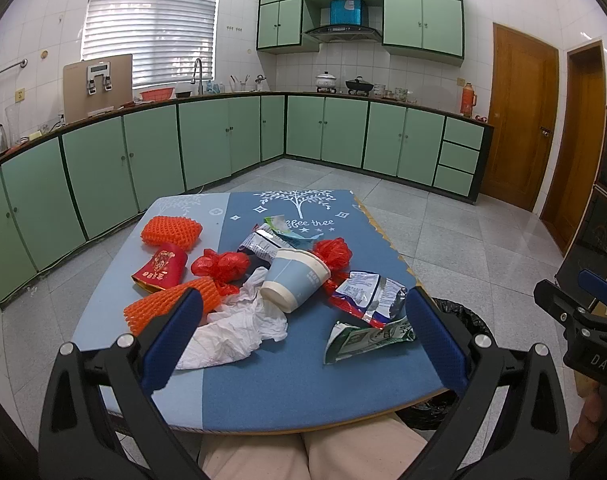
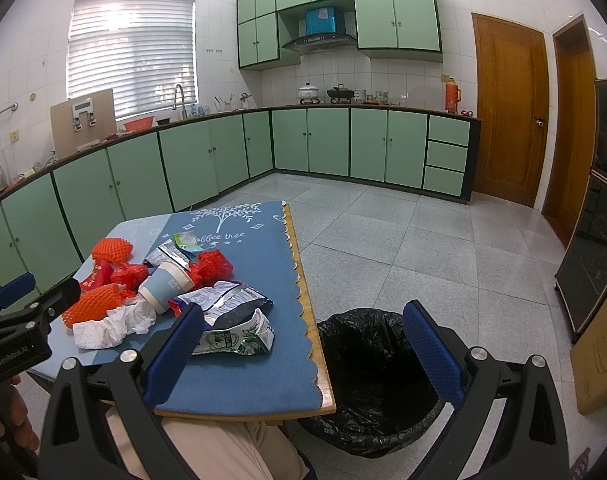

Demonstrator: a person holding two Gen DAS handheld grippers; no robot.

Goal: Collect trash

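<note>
The trash lies in a heap on a small table (image 1: 263,392) with a blue cloth. In the middle is a blue paper cup (image 1: 293,278), tipped on its side. Its open mouth faces the far end of the table. A crumpled white tissue (image 1: 235,332) lies just beside the cup, on the near side. A shiny snack bag (image 1: 369,294) lies to the right of the cup. A flat green and white milk carton (image 1: 363,338) lies near the bag, close to the table's right edge. Two bunches of red plastic (image 1: 223,266) sit by the cup, one on each side. Two orange foam nets (image 1: 171,230) lie on the left side, one far and one near. A red paper cup (image 1: 159,272) lies between them, squashed flat. More torn wrappers (image 1: 263,242) lie behind the blue cup.

A bin with a black bag (image 2: 367,376) stands on the floor, just beside the table's right edge.

The left gripper (image 1: 303,338) hangs over the near end of the table. Its blue fingers are spread wide and hold nothing. The right gripper (image 2: 303,354) hangs over the table's corner and the bin. Its fingers are spread wide too, and they hold nothing.

The person's legs in light trousers (image 1: 303,452) show under the table edge. Green cupboards (image 1: 207,140) line the kitchen walls behind.
</note>
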